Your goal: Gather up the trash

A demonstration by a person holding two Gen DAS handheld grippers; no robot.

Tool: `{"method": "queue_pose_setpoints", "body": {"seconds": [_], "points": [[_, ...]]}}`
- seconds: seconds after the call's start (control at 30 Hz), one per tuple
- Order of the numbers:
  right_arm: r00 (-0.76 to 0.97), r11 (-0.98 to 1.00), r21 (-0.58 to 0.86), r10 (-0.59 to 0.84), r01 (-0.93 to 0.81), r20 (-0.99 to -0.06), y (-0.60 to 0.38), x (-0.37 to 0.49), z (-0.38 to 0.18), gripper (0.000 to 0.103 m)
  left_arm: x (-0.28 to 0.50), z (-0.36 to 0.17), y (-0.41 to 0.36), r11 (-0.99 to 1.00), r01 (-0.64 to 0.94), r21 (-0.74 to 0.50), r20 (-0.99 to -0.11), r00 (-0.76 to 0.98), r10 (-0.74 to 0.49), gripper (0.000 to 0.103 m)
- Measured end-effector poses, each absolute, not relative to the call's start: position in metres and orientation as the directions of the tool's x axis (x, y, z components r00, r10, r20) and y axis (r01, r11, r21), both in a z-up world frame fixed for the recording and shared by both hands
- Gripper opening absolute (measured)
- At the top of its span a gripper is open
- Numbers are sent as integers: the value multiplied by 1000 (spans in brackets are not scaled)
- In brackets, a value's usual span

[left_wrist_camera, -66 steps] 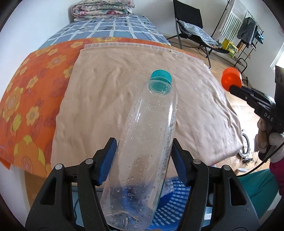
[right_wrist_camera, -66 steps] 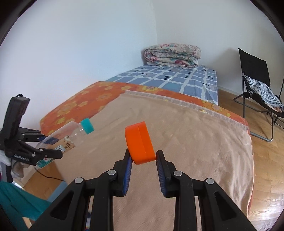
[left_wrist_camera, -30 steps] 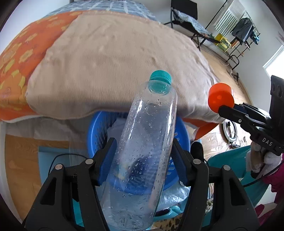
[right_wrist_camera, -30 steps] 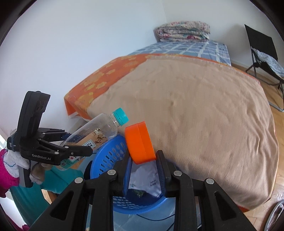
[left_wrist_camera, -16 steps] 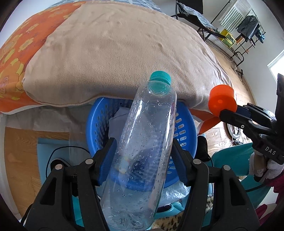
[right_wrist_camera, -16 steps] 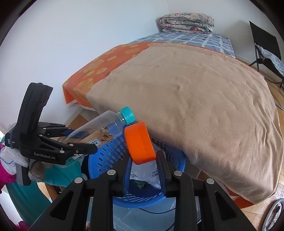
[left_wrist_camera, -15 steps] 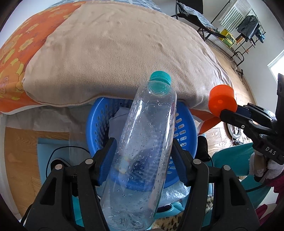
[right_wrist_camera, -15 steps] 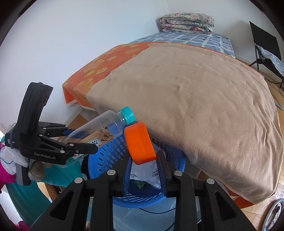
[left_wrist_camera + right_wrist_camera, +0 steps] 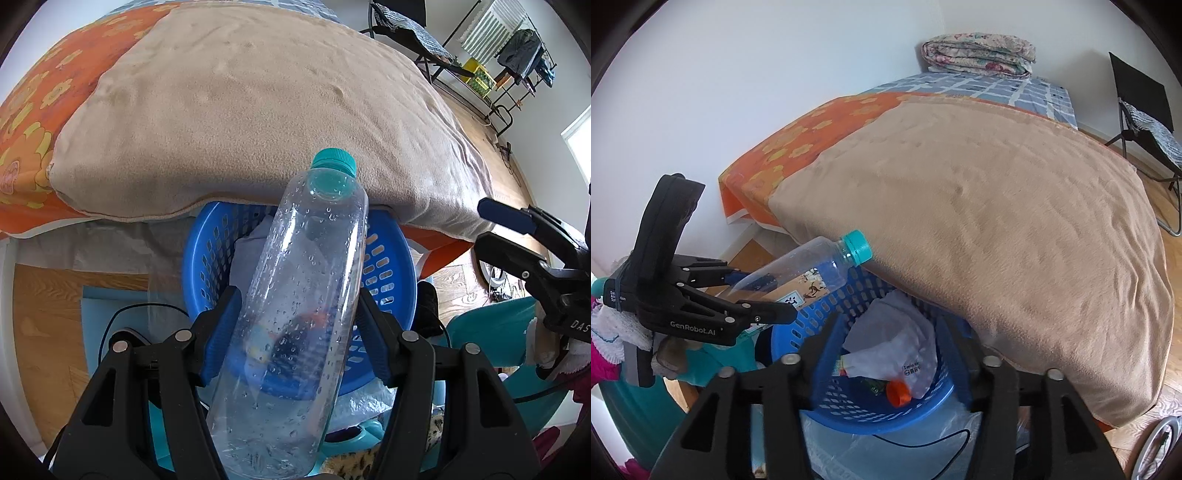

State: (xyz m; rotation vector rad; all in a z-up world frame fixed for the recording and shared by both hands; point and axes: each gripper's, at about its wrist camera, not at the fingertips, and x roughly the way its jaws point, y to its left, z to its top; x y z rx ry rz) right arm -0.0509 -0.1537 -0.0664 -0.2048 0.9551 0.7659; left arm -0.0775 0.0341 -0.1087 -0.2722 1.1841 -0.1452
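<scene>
Right wrist view: the right hand-held gripper [image 9: 892,343] is being opened, nothing between its pads, above the round blue plastic basket [image 9: 849,410] where the orange plastic cap [image 9: 898,393] is lying; the clear plastic bottle [image 9: 295,314] is being pinched by the left hand-held gripper [image 9: 295,328].

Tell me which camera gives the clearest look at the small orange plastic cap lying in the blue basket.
The right wrist view: the small orange plastic cap lies in plain sight inside the blue slotted basket, beside crumpled white paper. In the left wrist view it is only an orange smear seen through the clear plastic bottle.
</scene>
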Motion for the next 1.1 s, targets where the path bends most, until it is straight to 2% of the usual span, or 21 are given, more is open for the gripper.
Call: {"method": "queue_pose_setpoints", "body": {"seconds": [0.13, 0.2, 0.6, 0.8, 1.1], "points": [[345, 730, 162, 492, -664, -799, -154, -50, -67, 67, -78, -111, 30, 958, -15, -285, -897, 357, -261, 64], [351, 732, 155, 488, -663, -799, -153, -51, -67, 72, -77, -111, 29, 959, -12, -285, -897, 355, -262, 66], [371, 740, 137, 478, -659, -796, -154, -51, -64, 77, -77, -107, 27, 960, -1, -281, -893, 368, -261, 66], [397, 751, 126, 473, -648, -786, -157, -49, -58, 83, -74, -93, 25, 962, 8, -272, -878, 408, -251, 66], [446, 772, 126, 483, -623, -754, -165, -40, -36, 86, -58, -58, 26, 967, 13, -253, -835, 503, -225, 66]]}}
